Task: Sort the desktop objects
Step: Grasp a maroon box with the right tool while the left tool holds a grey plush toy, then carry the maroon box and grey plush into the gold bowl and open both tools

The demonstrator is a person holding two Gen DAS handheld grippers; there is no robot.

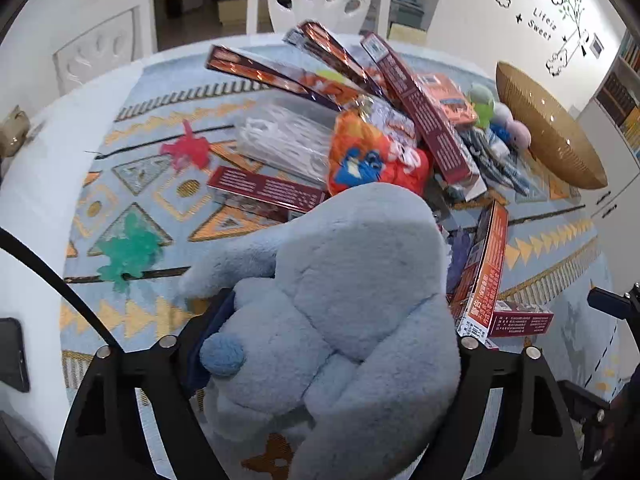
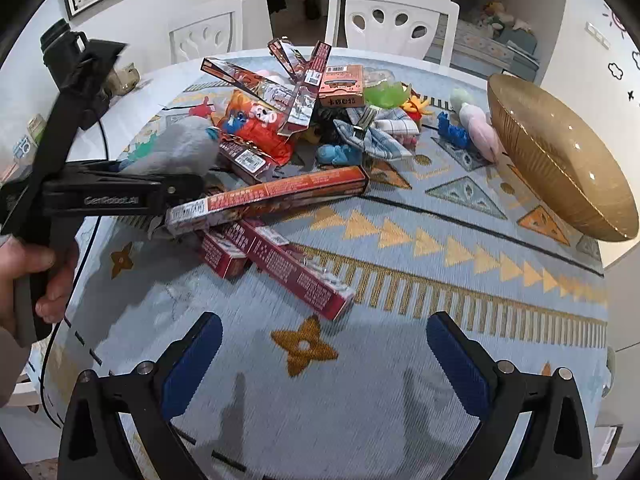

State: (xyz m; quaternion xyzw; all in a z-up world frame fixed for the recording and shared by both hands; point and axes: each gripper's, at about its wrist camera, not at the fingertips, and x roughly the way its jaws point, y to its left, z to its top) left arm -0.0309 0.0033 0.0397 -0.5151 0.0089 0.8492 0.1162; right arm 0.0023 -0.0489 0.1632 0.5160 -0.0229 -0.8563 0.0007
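Observation:
My left gripper (image 1: 320, 344) is shut on a light blue plush toy (image 1: 344, 300) that fills the space between its fingers, above the patterned blue cloth (image 1: 140, 184). The same plush (image 2: 180, 146) shows in the right wrist view, held by the left gripper (image 2: 120, 196) at the left. My right gripper (image 2: 324, 344) is open and empty, low over the near part of the cloth (image 2: 400, 360). A pile of dark red boxes (image 2: 296, 276), an orange snack bag (image 2: 256, 124) and small toys lies mid-table.
A wide woven bowl (image 2: 560, 160) stands at the right; it also shows in the left wrist view (image 1: 548, 128). A checked bow (image 2: 376, 132), a pink plush (image 2: 480, 128) and green and blue toys lie near it. White chairs (image 2: 392, 16) stand behind the table.

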